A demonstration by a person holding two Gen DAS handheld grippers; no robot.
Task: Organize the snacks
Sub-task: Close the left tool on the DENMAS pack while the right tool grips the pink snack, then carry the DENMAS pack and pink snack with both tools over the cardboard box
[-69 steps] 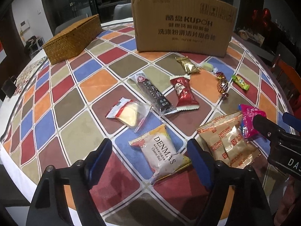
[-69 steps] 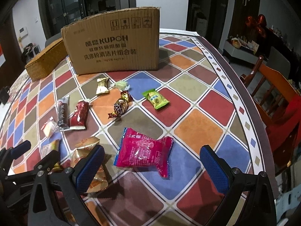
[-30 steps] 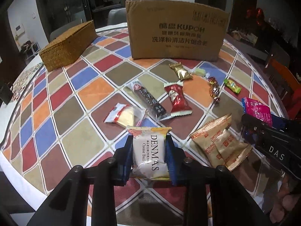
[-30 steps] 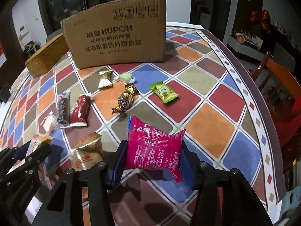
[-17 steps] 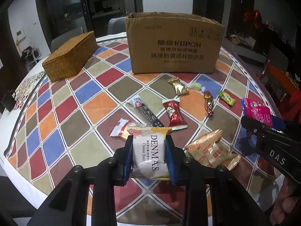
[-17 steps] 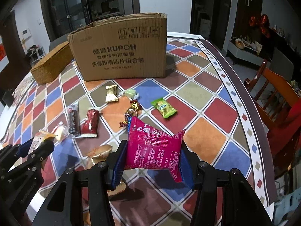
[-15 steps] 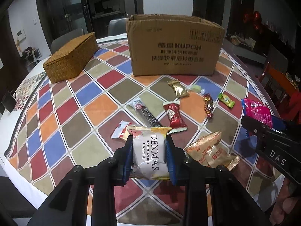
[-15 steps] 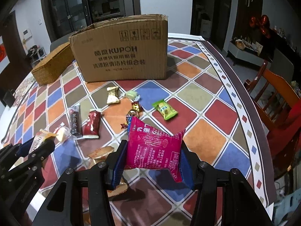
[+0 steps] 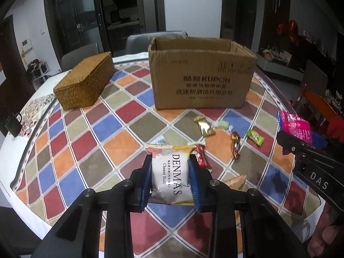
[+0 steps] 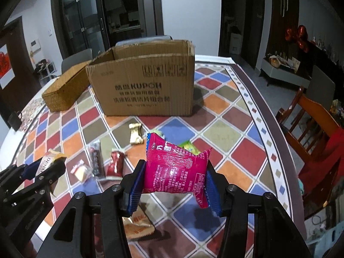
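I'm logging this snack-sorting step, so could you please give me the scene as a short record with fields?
left claw: shut on white packet, lifted off the table
right claw: shut on pink packet, lifted off the table
box: open top, upright at the far side of the table
basket: lidded, left of the box
loose snacks: gold candy, green candy, red packet, tan packets

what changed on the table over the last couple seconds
Both grippers closed on snacks and lifted them off the table: the left gripper took the white Denmas cheese ball packet, the right gripper the pink foil packet. The brown cardboard box, woven basket and the remaining candies stayed put.
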